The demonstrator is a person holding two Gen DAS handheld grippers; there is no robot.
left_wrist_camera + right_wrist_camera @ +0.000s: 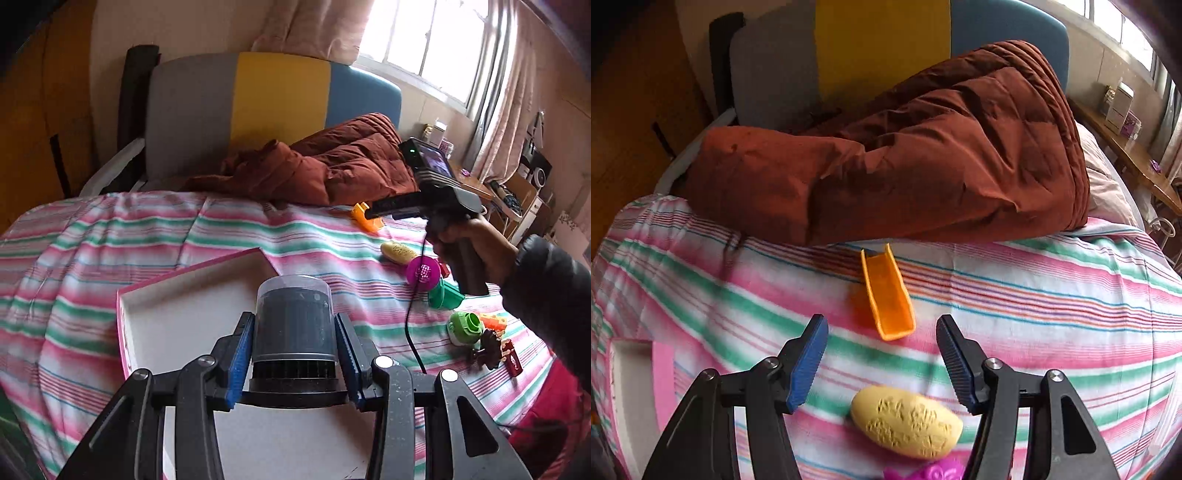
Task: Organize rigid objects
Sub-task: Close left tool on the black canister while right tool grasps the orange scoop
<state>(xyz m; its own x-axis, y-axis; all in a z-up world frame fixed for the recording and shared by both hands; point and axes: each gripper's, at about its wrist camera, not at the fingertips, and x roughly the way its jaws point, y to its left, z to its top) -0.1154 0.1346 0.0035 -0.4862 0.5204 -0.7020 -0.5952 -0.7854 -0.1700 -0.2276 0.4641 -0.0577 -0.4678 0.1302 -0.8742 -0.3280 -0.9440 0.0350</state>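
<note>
The dark cylindrical container point(294, 328), with its clear domed cover, sits clamped between the blue pads of your left gripper point(294, 325), held upright over the white tray with the pink rim point(192, 275) that lies on the striped bedspread point(110, 236). Whether its base is already resting on the tray floor or hangs just above it, the view does not settle. Judging from how things lie, you are early in the job: the tray's visible floor holds nothing but this container, and the rest of the pieces are scattered to the right on the bedspread, namely the orange chute point(886, 295), the yellow embossed oval point(907, 421), the magenta round piece point(424, 271), the green piece beside it point(445, 293), the green-and-white roller point(465, 326), and a small cluster of orange, brown and red bits point(495, 347) near the bed's edge. All of these look left to gather. Your right gripper point(882, 345) hangs with its fingers spread wide and empty, touching nothing; the yellow oval lies low between the finger bases, and the orange chute lies just beyond the tips, roughly centred in the gap. The brown duvet point(923, 147) is heaped behind, clear of both grippers.
</note>
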